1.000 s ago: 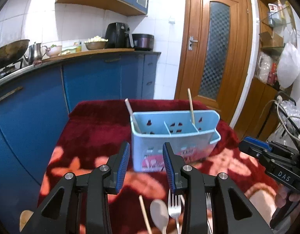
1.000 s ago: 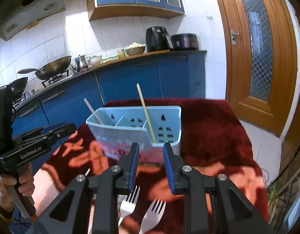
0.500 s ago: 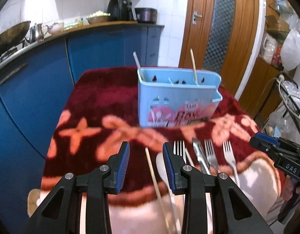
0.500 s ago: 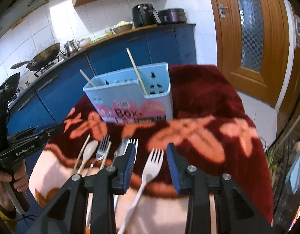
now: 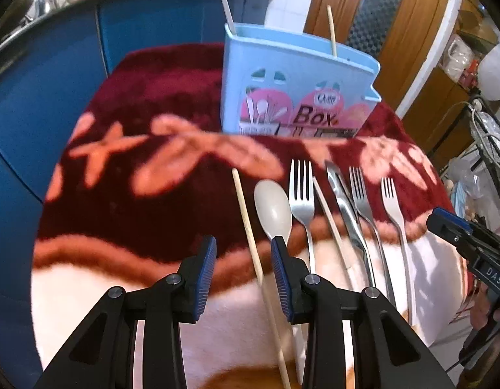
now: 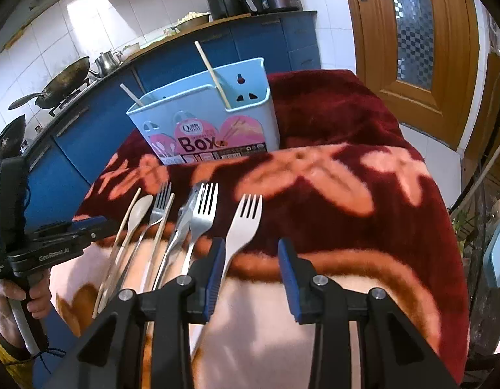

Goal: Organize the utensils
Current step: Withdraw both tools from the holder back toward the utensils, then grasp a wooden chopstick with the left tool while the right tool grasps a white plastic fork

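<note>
A light blue utensil box (image 5: 295,81) (image 6: 211,120) stands upright on the red flowered blanket, with two chopsticks (image 6: 214,74) sticking out of it. In front of it lie a chopstick (image 5: 250,236), a pale spoon (image 5: 272,210), a fork (image 5: 301,191), another chopstick (image 5: 327,217), a steel utensil (image 5: 344,207) and two more forks (image 5: 363,201) (image 5: 394,207). My left gripper (image 5: 243,249) is open above the leftmost chopstick. My right gripper (image 6: 250,249) is open, just right of the white fork (image 6: 243,223).
The blanket (image 6: 347,194) covers a small table. A blue kitchen counter (image 6: 185,52) with a wok (image 6: 61,81), kettle and appliances stands behind. A wooden door (image 6: 412,32) is at the right. Shelves and cables (image 5: 477,129) are at the far right.
Both grippers have pulled back from the box and tilted down over the row of utensils. Both stayed open.
</note>
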